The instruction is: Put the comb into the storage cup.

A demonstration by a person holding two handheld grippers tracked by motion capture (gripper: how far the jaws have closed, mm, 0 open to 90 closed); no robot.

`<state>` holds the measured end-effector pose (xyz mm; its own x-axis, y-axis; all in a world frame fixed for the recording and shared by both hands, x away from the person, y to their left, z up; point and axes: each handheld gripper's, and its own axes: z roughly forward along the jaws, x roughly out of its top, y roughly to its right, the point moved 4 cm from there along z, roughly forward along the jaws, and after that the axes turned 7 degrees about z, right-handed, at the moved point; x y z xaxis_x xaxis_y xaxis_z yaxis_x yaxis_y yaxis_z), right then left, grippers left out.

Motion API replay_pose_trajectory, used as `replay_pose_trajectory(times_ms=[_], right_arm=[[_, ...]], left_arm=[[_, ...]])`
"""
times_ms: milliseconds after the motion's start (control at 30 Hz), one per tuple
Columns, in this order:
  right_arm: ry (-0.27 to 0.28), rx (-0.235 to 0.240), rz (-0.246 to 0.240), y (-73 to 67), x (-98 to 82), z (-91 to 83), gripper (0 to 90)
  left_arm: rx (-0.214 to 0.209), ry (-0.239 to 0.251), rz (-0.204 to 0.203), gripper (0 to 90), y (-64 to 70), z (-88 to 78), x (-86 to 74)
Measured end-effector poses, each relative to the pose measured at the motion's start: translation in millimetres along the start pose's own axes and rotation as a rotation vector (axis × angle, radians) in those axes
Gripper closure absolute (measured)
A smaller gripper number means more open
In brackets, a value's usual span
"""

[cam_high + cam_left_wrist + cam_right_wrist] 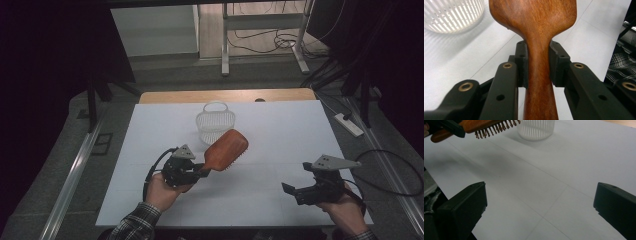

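The large white sheet-covered table (280, 150) takes most of the high view, and a strip of its bare wooden top shows at the far edge. The room around it is very dark, so the stands and cables on the floor are hard to make out.

Near the far middle of the table stands a small white plastic basket with thin ribs and a loop handle (215, 124). Through the ribs I can see nothing lying in it, but its bottom is not clear. In the left gripper view it is cut off at the top left corner.

The brown wooden paddle hairbrush (226, 149) is held above the table, just in front of the basket, with the bristles turned down and to the right. Its head is cut off at the top of the left gripper view.

The left gripper (202, 171) is clenched on the brush handle; both black pads (522, 65) press against the wood.

The right gripper (292, 192) is near the right front edge, well apart from the brush. Its jaws stand wide, with only the table between them.
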<state>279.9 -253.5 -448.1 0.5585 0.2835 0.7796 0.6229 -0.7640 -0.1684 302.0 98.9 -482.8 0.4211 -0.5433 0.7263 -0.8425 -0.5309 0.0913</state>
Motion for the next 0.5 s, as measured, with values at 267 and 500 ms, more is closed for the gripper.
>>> replay_pose_trajectory(times_ms=[267, 500], right_arm=[[-0.004, 0.026, 0.017, -5.0, 7.0, 13.2, 0.0], [0.008, 0.048, 0.022, -10.5, 15.7, 20.8, 0.0]], left_arm=[[0.004, 0.034, -0.006, 71.7, 0.3, -2.9, 2.7], [0.004, 0.057, -0.003, 71.8, 0.7, -3.9, 5.0]])
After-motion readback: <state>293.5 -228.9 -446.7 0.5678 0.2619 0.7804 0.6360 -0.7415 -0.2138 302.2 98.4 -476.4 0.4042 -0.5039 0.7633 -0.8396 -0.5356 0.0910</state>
